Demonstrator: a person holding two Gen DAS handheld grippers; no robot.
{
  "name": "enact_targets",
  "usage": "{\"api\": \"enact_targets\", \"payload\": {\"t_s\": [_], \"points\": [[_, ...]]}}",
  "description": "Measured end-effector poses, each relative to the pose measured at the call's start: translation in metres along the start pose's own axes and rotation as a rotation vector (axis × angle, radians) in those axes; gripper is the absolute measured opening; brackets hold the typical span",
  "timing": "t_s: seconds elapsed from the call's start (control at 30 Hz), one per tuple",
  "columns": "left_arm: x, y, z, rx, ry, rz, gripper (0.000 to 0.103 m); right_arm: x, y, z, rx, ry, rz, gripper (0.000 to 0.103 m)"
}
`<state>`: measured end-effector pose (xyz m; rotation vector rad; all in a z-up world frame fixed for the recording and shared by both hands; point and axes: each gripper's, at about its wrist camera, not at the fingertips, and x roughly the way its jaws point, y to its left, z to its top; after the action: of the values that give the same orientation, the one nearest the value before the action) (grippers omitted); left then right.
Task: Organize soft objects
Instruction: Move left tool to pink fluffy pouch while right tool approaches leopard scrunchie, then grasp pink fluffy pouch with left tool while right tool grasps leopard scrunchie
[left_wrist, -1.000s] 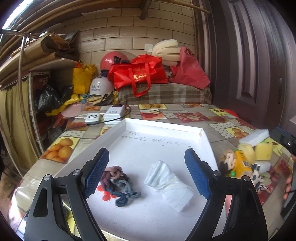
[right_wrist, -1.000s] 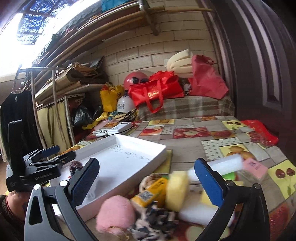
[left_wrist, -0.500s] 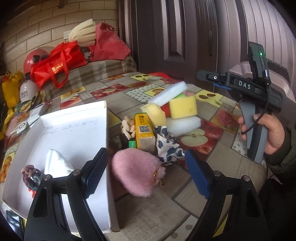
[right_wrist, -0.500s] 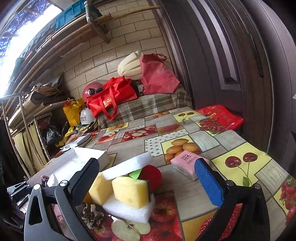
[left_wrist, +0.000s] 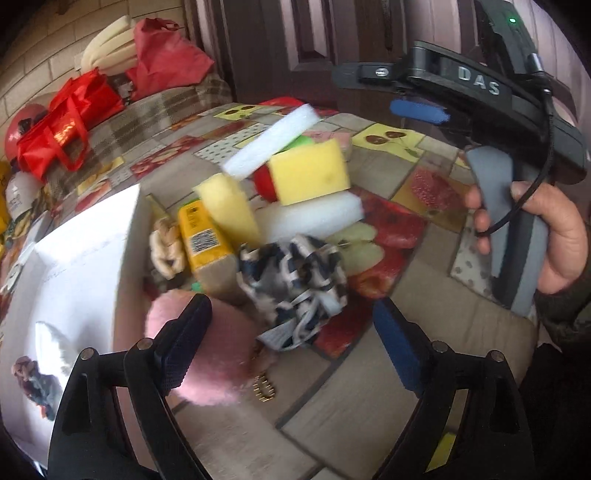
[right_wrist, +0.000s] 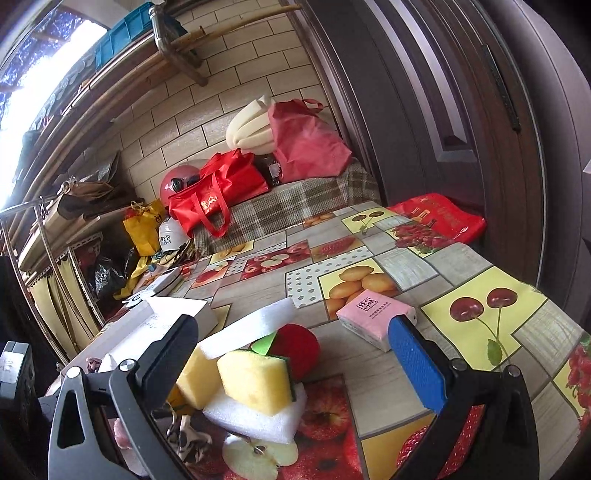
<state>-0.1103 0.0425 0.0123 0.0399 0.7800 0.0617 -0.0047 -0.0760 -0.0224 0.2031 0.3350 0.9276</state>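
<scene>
Left gripper (left_wrist: 288, 339) now over pink pompom (left_wrist: 221, 354)

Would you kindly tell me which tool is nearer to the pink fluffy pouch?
Left. The left tool, jaws opening, hangs right over the pink fluffy pouch, one finger in front of it. The right tool sits farther back, above the sponge pile.

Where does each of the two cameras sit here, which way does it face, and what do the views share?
Left wrist: on the left gripper, angled down at the pink pompom and patterned cloth beside the white tray; its jaws are opening, nothing gripped; the right hand holding the other gripper shows.
Right wrist: on the right gripper, nearly level, facing the brick wall; jaws open, empty.
Shared: the yellow sponge, white foam blocks, tray.
</scene>
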Motion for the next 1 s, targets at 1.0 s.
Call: {"api": "enact_targets", "payload": {"t_s": [1.0], "points": [[-0.008,0.014,-0.011,-0.089,0.044,0.141,0.090,-0.023,0.017,-0.024,-0.278,0.270,0.195,0.103]]}}
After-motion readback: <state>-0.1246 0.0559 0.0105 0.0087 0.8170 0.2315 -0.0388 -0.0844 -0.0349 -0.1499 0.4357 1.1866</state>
